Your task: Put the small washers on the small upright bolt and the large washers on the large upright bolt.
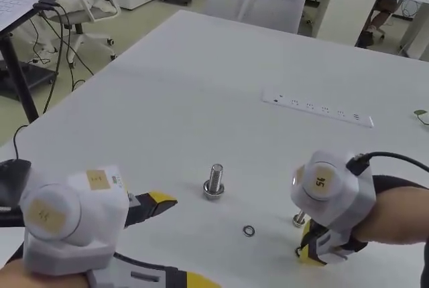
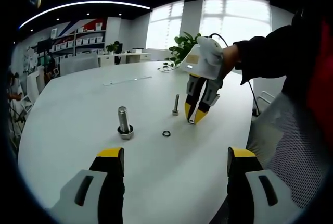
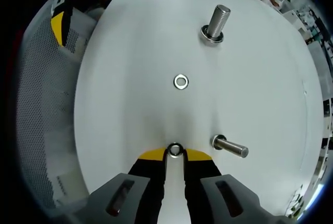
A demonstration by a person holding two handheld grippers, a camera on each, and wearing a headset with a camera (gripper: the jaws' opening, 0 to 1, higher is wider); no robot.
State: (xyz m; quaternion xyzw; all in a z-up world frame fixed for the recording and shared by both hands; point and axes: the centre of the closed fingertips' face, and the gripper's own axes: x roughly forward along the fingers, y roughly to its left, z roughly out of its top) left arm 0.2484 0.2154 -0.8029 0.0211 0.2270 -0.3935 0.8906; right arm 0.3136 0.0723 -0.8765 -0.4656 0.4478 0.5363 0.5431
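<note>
The right hand-held gripper [image 3: 175, 157] is closed to a sliver on a washer [image 3: 175, 150], pinched by its rim btwn the tips, low over the desk [image 1: 201, 87] - can't tell if it's touching. The small bolt [image 3: 229, 146] stands just beside those tips, on the side toward the desk's middle. Its axis is upright, so I'd judge the washer must rise above the threaded end, hole level, then drop straight down. The right side is far nearer. The left hand-held gripper [image 2: 175, 156] hangs wide open w/ nothing in it, well back. The large bolt [image 3: 216, 22] is upright farther off, and a loose washer [image 3: 181, 82] lies flat btwn the two bolts. The desk is plain white and smooth w/ a power strip [image 1: 318, 108] across it - office chairs [image 1: 255, 3] and other desks stand behind.
</note>
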